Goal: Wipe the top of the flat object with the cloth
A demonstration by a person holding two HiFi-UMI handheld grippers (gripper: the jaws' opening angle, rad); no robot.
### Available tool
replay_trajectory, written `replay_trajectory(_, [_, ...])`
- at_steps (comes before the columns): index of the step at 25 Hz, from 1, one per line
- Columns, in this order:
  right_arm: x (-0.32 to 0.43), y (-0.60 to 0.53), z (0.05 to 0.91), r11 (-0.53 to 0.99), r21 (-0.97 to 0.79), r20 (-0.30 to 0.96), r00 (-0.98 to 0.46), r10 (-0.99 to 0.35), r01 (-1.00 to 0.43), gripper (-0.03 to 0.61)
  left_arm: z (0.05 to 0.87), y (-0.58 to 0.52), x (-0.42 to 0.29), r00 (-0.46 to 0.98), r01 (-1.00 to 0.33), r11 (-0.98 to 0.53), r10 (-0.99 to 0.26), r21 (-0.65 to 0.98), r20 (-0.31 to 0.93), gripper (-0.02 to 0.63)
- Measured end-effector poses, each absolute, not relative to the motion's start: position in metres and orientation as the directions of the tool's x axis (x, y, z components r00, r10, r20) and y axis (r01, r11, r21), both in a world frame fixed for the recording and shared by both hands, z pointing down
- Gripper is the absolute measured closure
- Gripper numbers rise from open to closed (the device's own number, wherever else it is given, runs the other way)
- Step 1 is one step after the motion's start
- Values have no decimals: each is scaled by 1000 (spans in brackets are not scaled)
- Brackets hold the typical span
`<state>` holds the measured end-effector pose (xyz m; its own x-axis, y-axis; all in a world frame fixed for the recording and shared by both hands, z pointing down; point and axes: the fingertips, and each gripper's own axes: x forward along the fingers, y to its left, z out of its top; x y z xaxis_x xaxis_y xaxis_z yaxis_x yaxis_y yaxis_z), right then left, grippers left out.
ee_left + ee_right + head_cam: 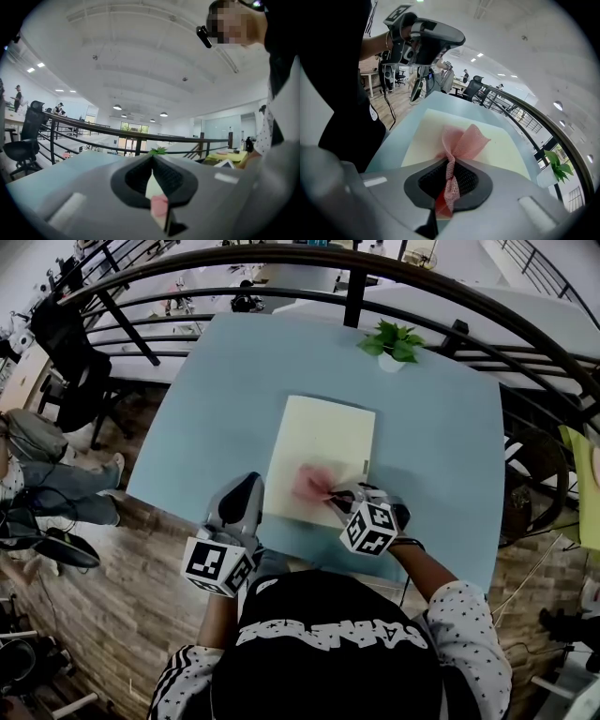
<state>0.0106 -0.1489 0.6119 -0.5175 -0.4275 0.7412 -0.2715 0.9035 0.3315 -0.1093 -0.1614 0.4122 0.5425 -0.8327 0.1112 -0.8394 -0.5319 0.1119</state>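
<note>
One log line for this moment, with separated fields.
right tool: shut on pink cloth | cloth: on cream board | left tool: shut, empty

Pink mesh cloth [461,140]: open weave, rough, matt, pinched between the black ribbed jaws of the right gripper [450,183], its shell smooth grey plastic. Cream flat board [323,451] looks smooth and matt, the pale blue surface [206,399] likewise.

Right gripper [339,499] is reaching forward and low, jaws clamped down on the cloth [464,140], forearm stretched out behind it. Left gripper [246,488] hangs back on its own side, nose tilted up, jaws pressed together with nothing in them
</note>
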Motion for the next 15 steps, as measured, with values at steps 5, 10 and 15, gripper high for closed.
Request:
replay_trajectory(5, [6,-134,611,915,310,741,-538,-402,-258,561,413,-160,-105,554,-832,-545,-825,104,109,614])
replay_trajectory(10, [5,-124,609,929,288,746,-554,-370,-232,561,411,-164,-99,558,-830,-548,-822,104,118,614])
replay_trajectory(15, [0,-114,608,950,240,757,-574,-313,-201,561,410,-166,-97,556,-831,-547,-823,105,114,614])
